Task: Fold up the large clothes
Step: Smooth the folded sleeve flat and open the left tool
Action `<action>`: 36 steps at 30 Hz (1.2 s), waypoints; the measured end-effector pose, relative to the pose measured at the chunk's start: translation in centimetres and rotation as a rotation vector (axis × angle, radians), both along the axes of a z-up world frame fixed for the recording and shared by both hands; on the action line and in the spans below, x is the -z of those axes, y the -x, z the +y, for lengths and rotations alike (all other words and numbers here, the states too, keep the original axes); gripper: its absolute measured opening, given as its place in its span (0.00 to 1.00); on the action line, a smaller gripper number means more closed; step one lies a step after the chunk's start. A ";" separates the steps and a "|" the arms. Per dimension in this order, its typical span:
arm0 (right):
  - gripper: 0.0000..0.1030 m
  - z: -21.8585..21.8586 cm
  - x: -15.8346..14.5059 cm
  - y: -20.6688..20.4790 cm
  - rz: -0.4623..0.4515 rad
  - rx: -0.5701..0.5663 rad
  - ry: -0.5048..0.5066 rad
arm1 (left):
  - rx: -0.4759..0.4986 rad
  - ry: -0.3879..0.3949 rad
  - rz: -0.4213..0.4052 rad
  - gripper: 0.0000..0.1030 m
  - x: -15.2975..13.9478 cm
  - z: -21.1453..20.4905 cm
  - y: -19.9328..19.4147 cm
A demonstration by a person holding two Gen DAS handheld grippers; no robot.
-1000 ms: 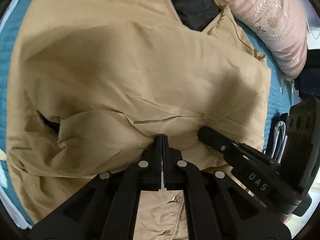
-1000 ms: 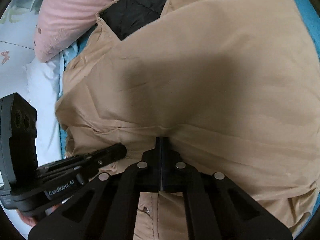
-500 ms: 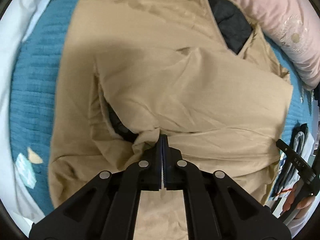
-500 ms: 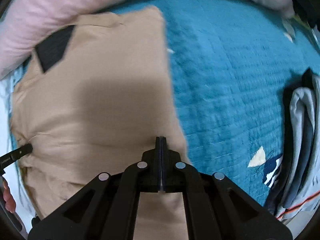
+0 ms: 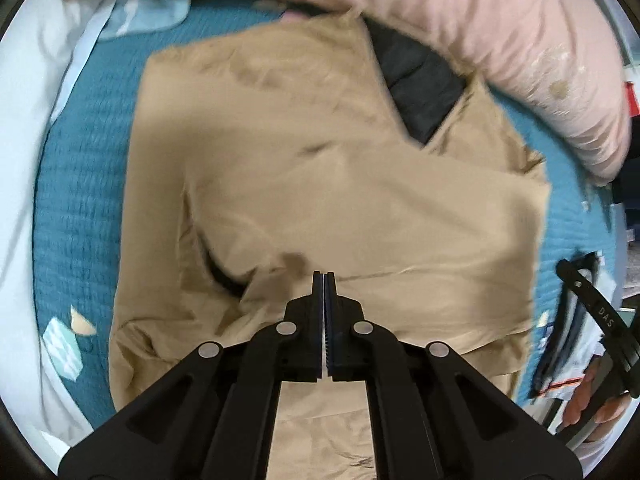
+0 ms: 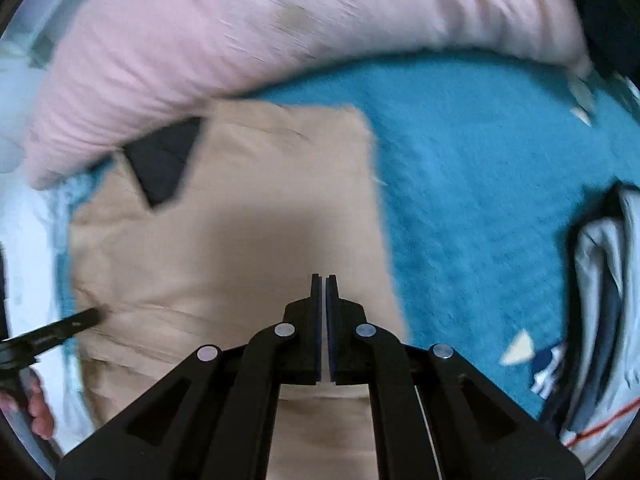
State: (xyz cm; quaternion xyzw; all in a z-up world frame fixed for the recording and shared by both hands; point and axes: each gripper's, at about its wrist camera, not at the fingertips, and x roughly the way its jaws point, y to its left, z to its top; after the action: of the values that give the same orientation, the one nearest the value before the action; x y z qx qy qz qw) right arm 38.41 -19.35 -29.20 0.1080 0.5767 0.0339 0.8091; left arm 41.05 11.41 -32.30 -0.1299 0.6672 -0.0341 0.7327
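The tan jacket [image 5: 340, 184] is lying folded on the teal bedspread [image 6: 480, 184], collar end tucked right against the pink pillow [image 5: 460, 20], black lining [image 5: 416, 80] peeking out there. Both the left gripper [image 5: 324, 276] and right gripper [image 6: 324, 278] hang above the jacket, jaws clenched on nothing.

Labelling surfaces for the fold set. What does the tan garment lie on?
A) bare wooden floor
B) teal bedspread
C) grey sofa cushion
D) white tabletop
B: the tan garment is spread over a teal bedspread, teal showing along its edges in both wrist views, with a pink pillow at the far side.
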 end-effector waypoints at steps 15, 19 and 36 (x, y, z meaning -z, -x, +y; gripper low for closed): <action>0.00 13.2 6.4 -5.6 0.123 -0.175 -0.131 | -0.026 -0.007 0.040 0.02 5.4 -2.1 -4.2; 0.00 12.2 6.9 -5.6 0.135 -0.142 -0.135 | 0.009 -0.048 0.031 0.02 4.6 -2.7 -4.4; 0.00 0.8 7.8 -5.7 0.122 0.001 0.112 | -0.031 -0.121 0.009 0.02 4.5 0.5 -4.7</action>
State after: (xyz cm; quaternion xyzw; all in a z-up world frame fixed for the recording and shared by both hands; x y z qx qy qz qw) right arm 44.09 -18.57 -37.03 0.0649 0.6259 -0.0056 0.7772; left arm 45.75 11.88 -36.84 -0.0958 0.6693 0.0186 0.7365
